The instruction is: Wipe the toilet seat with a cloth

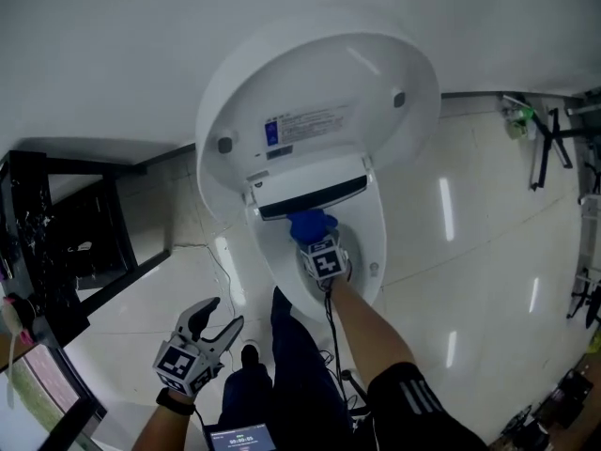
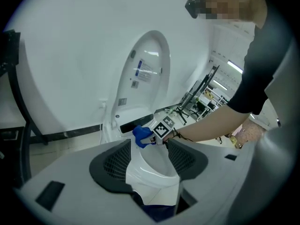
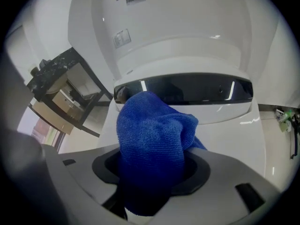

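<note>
- Your right gripper has its jaws pinched on the bunched blue microfibre cloth; the fabric fills the gap between them and bulges out past the tips.
- That cloth sits at the very back of the white toilet seat, just below the glossy black strip that runs across the rear of the toilet.
- In the right gripper view the top fold of the cloth overlaps that strip. Whether the fabric actually presses on the seat, I can't tell.
- The white oval toilet lid stands raised behind it, underside facing you, with a printed label and two small grey bumpers showing.
- Your right forearm reaches straight over the bowl, with the marker cube on top of the gripper facing up.
- Your left gripper hangs low and to the left, well apart from the toilet, above the glossy pale tiled floor.
- Its jaws are spread wide with nothing gripped; the left gripper view shows only the front of the toilet through the gap.
- Your dark trousers are right at the front of the bowl.
- A black metal rack stands against the wall on your left.
</note>
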